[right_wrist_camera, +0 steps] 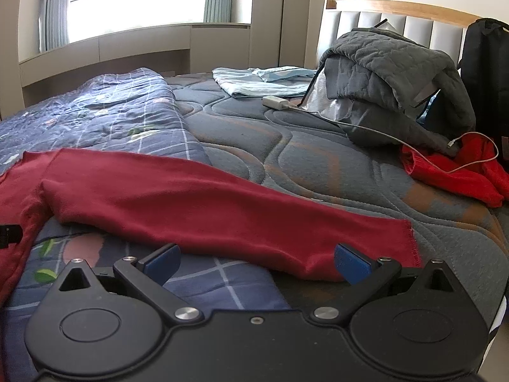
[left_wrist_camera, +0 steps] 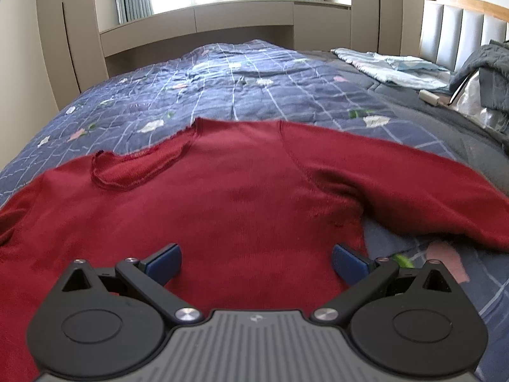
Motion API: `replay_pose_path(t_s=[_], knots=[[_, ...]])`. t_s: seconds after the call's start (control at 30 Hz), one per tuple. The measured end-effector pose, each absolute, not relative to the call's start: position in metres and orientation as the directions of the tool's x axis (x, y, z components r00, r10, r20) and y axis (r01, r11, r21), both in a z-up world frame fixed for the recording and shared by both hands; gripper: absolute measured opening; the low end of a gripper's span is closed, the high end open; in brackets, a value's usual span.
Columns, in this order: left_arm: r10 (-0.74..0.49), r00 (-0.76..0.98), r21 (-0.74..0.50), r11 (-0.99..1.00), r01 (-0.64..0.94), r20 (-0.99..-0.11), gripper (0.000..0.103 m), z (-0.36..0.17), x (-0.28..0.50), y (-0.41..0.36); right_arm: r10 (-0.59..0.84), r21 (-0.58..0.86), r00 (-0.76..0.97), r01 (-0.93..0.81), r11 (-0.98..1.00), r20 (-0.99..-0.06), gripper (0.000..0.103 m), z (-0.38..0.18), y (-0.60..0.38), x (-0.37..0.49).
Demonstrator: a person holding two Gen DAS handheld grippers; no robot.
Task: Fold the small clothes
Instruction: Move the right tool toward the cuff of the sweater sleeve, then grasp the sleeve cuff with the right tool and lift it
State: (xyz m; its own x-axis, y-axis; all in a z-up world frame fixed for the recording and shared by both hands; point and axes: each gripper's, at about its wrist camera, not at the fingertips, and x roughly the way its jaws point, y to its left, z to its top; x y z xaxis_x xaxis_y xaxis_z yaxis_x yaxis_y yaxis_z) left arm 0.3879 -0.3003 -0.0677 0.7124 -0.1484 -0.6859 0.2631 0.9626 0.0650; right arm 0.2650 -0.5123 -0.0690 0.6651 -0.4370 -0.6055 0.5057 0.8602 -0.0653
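A dark red knit sweater (left_wrist_camera: 222,197) lies spread flat on the bed, its neckline (left_wrist_camera: 133,165) toward the far left and one sleeve (left_wrist_camera: 413,187) stretched out to the right. My left gripper (left_wrist_camera: 256,262) hovers open over the sweater's body, blue pads wide apart with nothing between them. In the right wrist view the same sleeve (right_wrist_camera: 206,203) runs across the bed, with its cuff (right_wrist_camera: 404,245) at the right. My right gripper (right_wrist_camera: 257,262) is open just in front of the sleeve's lower edge near the cuff, holding nothing.
A blue patterned quilt (left_wrist_camera: 238,86) covers the bed under the sweater. A grey blanket heap (right_wrist_camera: 391,76), a white charger (right_wrist_camera: 275,102) with cable, a bright red garment (right_wrist_camera: 455,172) and a folded light blue cloth (right_wrist_camera: 264,79) lie toward the headboard (right_wrist_camera: 397,16).
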Motion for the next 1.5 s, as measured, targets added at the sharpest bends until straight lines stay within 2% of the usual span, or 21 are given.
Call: replay_pose_path(t_s=[0.47,0.8,0.93,1.23,1.37,1.43,1.5], knots=[[-0.15,0.731,0.07,0.963,0.261,-0.666,0.103,-0.075,0.383,-0.3,-0.491,-0.165,0.61,0.511,0.844,-0.622,0.103,-0.074,-0.511,0.274],[-0.15,0.731,0.069,0.963,0.261,-0.666,0.103,-0.075,0.383,-0.3,-0.493,-0.094,0.612,0.565,0.819,-0.619,0.103,-0.07,-0.528,0.27],[-0.15,0.731,0.07,0.963,0.261,-0.665,0.103,-0.075,0.382,-0.3,-0.466,0.019,0.622,0.612,0.791,-0.629,0.103,-0.07,-0.542,0.259],[-0.149,0.735,0.072,0.963,0.261,-0.661,0.103,-0.077,0.382,-0.301,-0.376,0.422,0.675,0.711,0.563,-0.635,0.101,-0.085,-0.601,0.217],[-0.154,0.731,0.066,0.963,0.263,-0.665,0.103,-0.075,0.382,-0.3,-0.394,0.505,0.682,0.726,0.467,-0.616,0.091,-0.09,-0.614,0.209],[-0.158,0.72,0.061,0.961,0.268,-0.675,0.103,-0.072,0.385,-0.299,-0.419,0.513,0.66,0.75,0.418,-0.623,0.079,-0.09,-0.621,0.21],[-0.163,0.712,0.051,0.962,0.269,-0.683,0.103,-0.069,0.387,-0.296,-0.452,0.509,0.631,0.776,0.374,-0.63,0.059,-0.09,-0.626,0.211]])
